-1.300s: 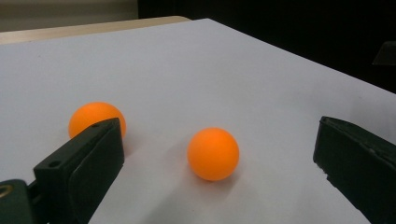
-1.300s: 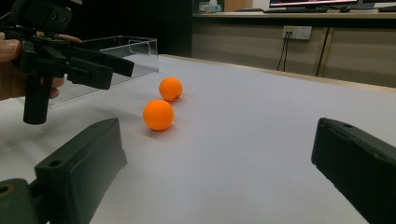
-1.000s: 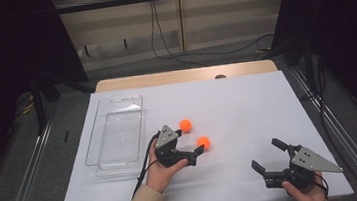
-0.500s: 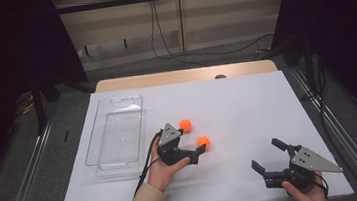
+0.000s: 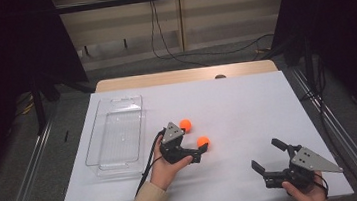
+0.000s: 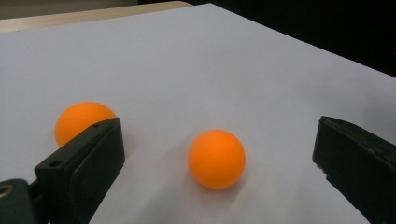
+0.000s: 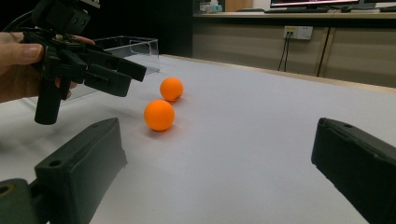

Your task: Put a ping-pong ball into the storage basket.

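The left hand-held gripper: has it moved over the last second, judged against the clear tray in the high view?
Yes. The left hand-held gripper has edged away from the clear tray, toward the nearer orange ball.

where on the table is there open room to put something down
Bare: the far half of the white table beyond the two orange balls, and the stretch between the left tool and right tool. Crowded: around the balls, beside the clear tray.

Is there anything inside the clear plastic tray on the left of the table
Nothing that can be seen. Through the clear tray only the white table shows. Both orange balls lie outside it, by the left hand-held gripper. No part of the tray is covered.
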Action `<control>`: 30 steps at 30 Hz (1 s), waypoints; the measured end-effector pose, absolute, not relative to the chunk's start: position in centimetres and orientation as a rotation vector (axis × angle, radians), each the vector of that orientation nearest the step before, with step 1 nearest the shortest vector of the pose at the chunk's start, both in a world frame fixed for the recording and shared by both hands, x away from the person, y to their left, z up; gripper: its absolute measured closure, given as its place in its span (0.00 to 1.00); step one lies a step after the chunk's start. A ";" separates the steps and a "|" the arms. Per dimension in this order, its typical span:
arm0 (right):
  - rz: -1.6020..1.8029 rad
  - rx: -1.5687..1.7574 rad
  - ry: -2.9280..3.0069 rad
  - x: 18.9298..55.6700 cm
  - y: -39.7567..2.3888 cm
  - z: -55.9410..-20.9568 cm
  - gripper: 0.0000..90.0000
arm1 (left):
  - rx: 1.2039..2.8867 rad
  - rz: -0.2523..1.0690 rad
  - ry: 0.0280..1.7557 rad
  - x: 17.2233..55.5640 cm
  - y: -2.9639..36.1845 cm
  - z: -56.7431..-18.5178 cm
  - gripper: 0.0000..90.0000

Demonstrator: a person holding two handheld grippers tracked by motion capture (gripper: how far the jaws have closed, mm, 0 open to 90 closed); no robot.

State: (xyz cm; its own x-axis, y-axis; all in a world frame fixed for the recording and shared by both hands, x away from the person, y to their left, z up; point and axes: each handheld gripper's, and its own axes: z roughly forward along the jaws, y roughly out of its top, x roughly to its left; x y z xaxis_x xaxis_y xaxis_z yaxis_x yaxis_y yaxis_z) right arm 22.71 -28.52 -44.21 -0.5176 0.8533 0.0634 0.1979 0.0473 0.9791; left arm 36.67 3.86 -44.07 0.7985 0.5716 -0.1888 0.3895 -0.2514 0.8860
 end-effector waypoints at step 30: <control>1.506 1.053 1.773 22.8 -28.5 -44.2 0.02 | 1.956 0.213 0.715 37.3 2.1 -44.1 0.03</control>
